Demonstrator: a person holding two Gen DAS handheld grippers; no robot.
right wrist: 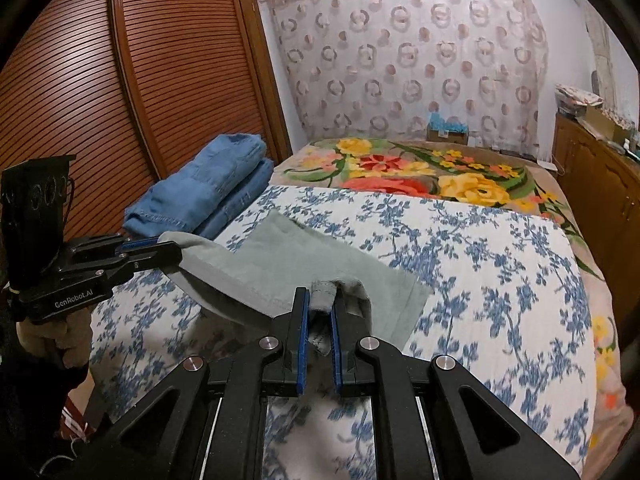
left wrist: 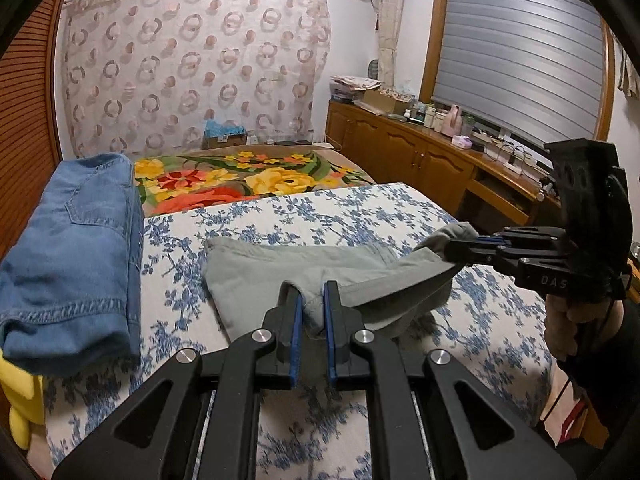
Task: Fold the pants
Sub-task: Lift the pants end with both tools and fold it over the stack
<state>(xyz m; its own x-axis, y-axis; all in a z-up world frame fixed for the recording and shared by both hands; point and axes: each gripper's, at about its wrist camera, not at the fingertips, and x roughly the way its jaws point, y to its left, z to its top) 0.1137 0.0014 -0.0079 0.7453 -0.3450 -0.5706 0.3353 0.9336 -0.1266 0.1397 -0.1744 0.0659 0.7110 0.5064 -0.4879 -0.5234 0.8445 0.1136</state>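
Observation:
Grey-green pants [left wrist: 280, 268] lie partly on the blue-flowered bed cover [left wrist: 360, 216], their near edge lifted off it. My left gripper [left wrist: 313, 294] is shut on one near corner of the cloth. My right gripper [left wrist: 466, 246], coming in from the right in the left wrist view, is shut on the other near corner. In the right wrist view the right gripper [right wrist: 320, 300] pinches a bunched fold of the pants [right wrist: 304, 256], and the left gripper [right wrist: 170, 250] holds the corner at the left. The far part of the pants rests flat on the cover.
A folded stack of blue jeans [left wrist: 76, 248] sits on the bed's left side by the slatted wooden door [right wrist: 120, 80]. A floral blanket [left wrist: 248, 180] covers the far bed. Wooden cabinets [left wrist: 420, 152] with clutter run along the right wall. A yellow object [left wrist: 20, 408] lies at the left edge.

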